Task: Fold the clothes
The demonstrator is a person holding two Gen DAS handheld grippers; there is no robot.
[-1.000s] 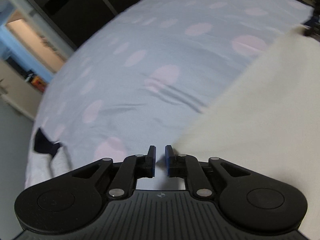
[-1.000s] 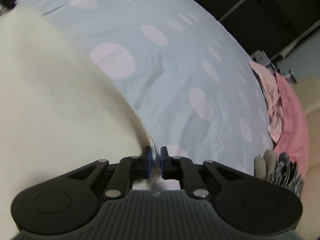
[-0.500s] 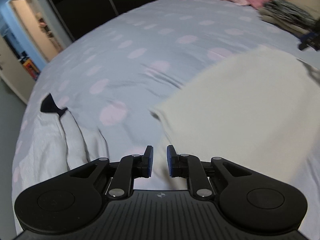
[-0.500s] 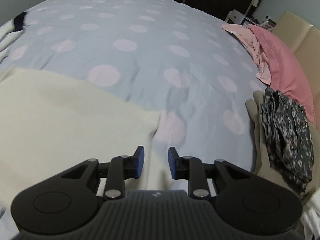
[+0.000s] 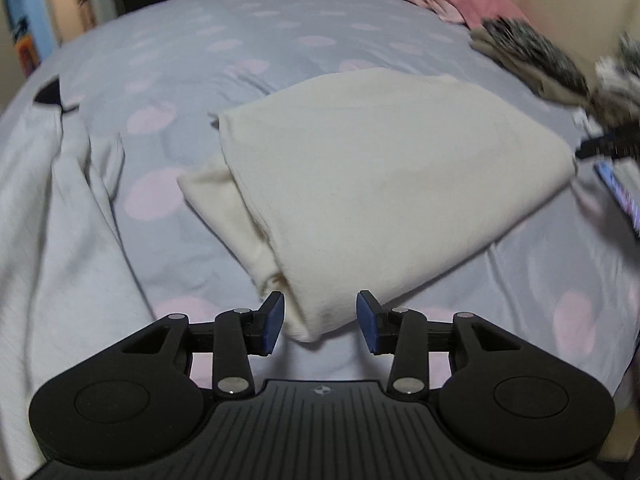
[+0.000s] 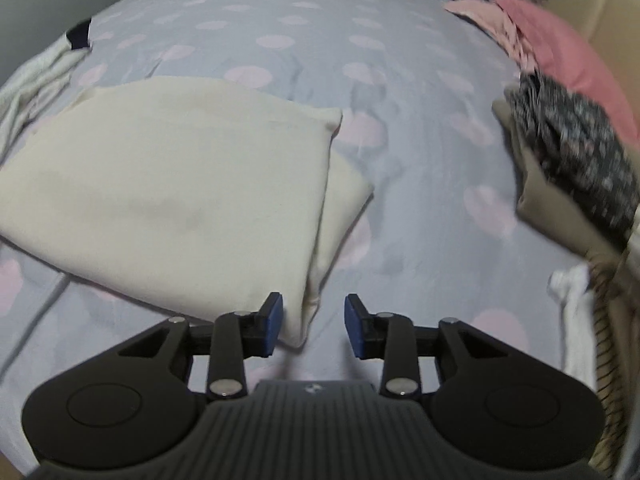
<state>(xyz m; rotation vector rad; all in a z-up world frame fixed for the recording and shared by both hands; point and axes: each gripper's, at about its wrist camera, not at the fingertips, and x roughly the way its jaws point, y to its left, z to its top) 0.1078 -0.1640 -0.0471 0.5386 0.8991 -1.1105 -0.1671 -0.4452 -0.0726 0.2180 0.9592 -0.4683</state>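
On the polka-dot bed (image 5: 280,40), a cream garment (image 5: 380,168) lies doubled over itself, its upper layer stopping short of a lower flap that shows at 9 o'clock in the left wrist view and at 3 o'clock in the right. Both pairs of tongs stand spread and empty: the left tongs (image 5: 320,322) bracket the garment's near corner without touching it, and the right tongs (image 6: 314,326) hang just off the opposite near corner (image 6: 298,336). A white garment (image 5: 52,208) sprawls loose at 9 o'clock of the cream piece; a stack of folded clothes (image 6: 576,168) sits at 3 o'clock, with pink bedding (image 6: 560,40) beyond at 1 o'clock.

By the look of it, one fold of the cream piece is laid and released. The scene fits either a pause before a further fold or a finished bundle ready for the stack. Either way, the uneven side flap suggests any fresh grip should take both layers together.
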